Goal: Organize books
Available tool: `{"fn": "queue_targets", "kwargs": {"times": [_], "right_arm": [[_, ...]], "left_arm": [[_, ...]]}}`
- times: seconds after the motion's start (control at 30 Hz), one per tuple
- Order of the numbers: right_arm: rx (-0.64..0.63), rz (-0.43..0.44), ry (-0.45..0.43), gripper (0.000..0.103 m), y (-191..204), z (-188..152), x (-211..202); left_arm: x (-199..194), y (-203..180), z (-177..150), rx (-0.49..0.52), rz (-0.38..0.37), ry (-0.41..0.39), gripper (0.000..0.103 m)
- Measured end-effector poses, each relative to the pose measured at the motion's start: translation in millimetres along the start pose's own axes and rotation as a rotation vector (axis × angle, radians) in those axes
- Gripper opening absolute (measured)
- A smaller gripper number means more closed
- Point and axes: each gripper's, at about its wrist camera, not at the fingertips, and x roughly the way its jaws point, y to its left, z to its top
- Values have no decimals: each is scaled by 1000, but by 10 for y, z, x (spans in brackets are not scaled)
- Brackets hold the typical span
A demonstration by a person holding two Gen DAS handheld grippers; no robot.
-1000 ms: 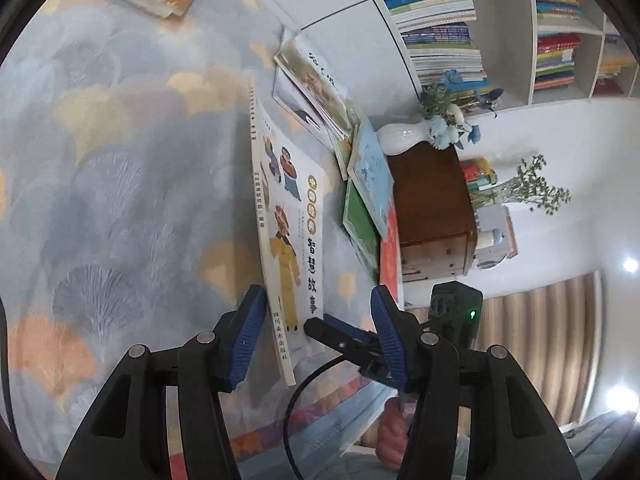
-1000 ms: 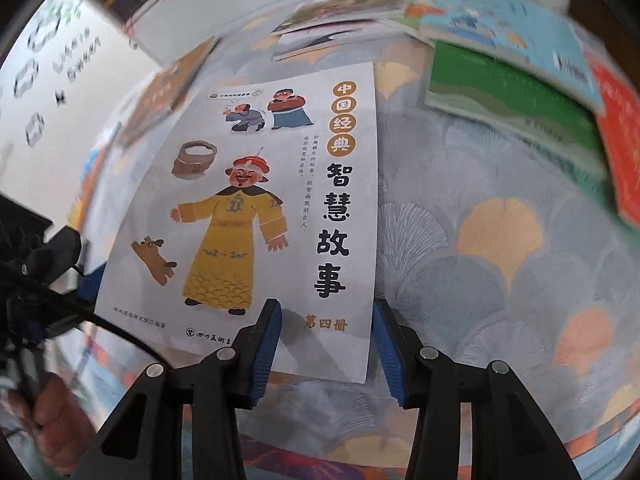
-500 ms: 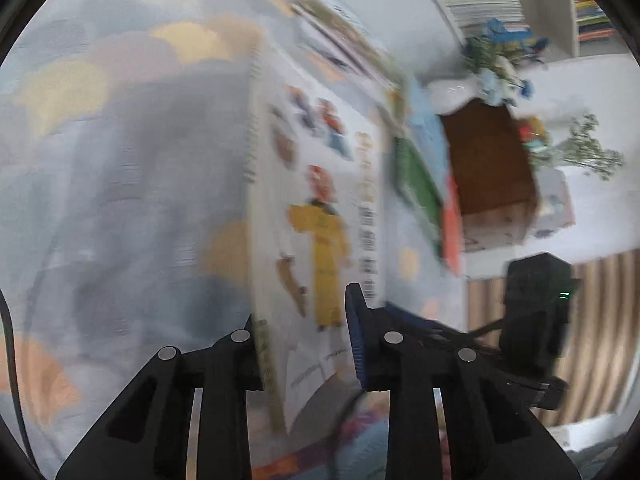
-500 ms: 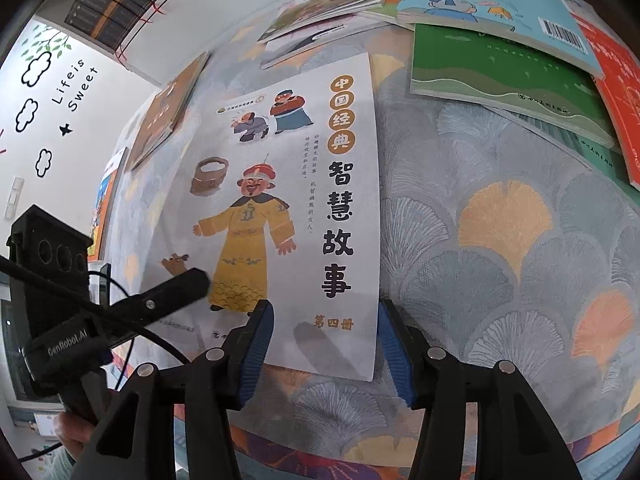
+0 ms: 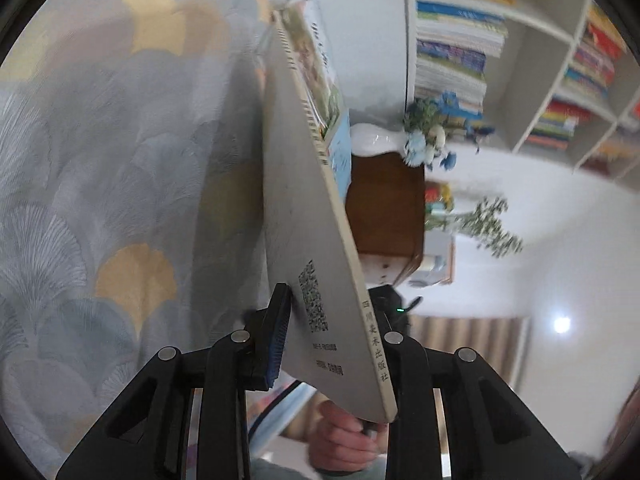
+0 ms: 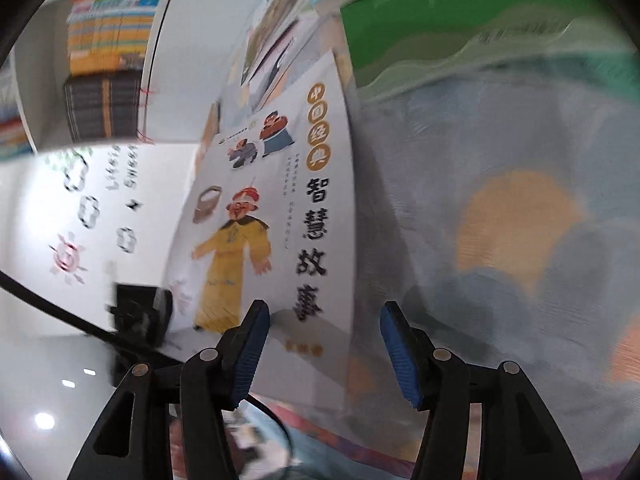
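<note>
In the left wrist view, the left gripper (image 5: 332,344) is clamped on the near corner of a thin white picture book (image 5: 304,216), whose plain back cover with a QR code faces the camera and whose spine with printed characters runs up and away. The book stands tilted on edge above the tablecloth patterned with grey, blue and yellow fan shapes (image 5: 112,184). Beyond its far end lie other thin books (image 5: 320,76). To the right stand a brown wooden cabinet (image 5: 384,208) with a white vase of blue flowers (image 5: 424,140) on it, and farther right a white shelf unit stacked with books (image 5: 460,44). A hand (image 5: 344,440) shows below the book's near corner. In the right wrist view, the same book shows its front cover (image 6: 280,216), with a figure in a yellow robe and large black characters. The right gripper (image 6: 324,344) has its blue pads apart and opening, either side of the book's near right edge; the picture is too blurred to tell whether either pad touches it. A green book (image 6: 440,20) lies on the cloth at the far right.
</note>
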Motion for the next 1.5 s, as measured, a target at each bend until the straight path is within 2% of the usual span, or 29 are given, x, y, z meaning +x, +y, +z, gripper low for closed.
{"fn": "queue_targets", "kwargs": {"times": [0.1, 0.2, 0.23, 0.27, 0.37, 0.47, 0.53, 0.6, 0.67, 0.87, 1.0, 1.2, 1.37, 1.5], "right_arm": [[67, 98, 22, 56, -45, 65, 147], [74, 127, 34, 53, 21, 69, 248], [51, 106, 25, 46, 71, 60, 242], [19, 66, 11, 42, 137, 51, 237], [-154, -121, -29, 40, 421, 6, 169], [-315, -265, -71, 40, 722, -89, 167], [-421, -343, -97, 40, 890, -155, 165], [-521, -400, -119, 40, 1081, -227, 183], [-594, -419, -127, 40, 1221, -297, 183], [-731, -393, -180, 40, 1685, -402, 71], [-847, -366, -217, 40, 2170, -382, 179], [-905, -296, -168, 41, 2636, 4, 719], [-895, -326, -54, 42, 2846, 416, 1471], [-872, -353, -20, 43, 2876, 677, 1875]], "left_arm": [[-48, 89, 9, -55, -39, -13, 24], [-63, 49, 24, -24, 24, -9, 24], [-27, -11, 31, 11, 88, -3, 24], [-8, -78, 17, 71, 185, 2, 24], [105, -310, -79, 256, 423, 5, 24], [209, -532, -194, 421, 582, -5, 24], [201, -659, -253, 495, 624, -33, 24], [148, -756, -285, 542, 632, -61, 24], [25, -872, -310, 582, 627, -97, 24], [-366, -1151, -246, 584, 556, -215, 24], [-604, -1377, -129, 611, 559, -331, 24], [-1049, -1352, 387, 589, 612, -444, 24], [-1254, -978, 949, 487, 662, -501, 25], [-1331, -781, 1268, 449, 677, -514, 24]]}}
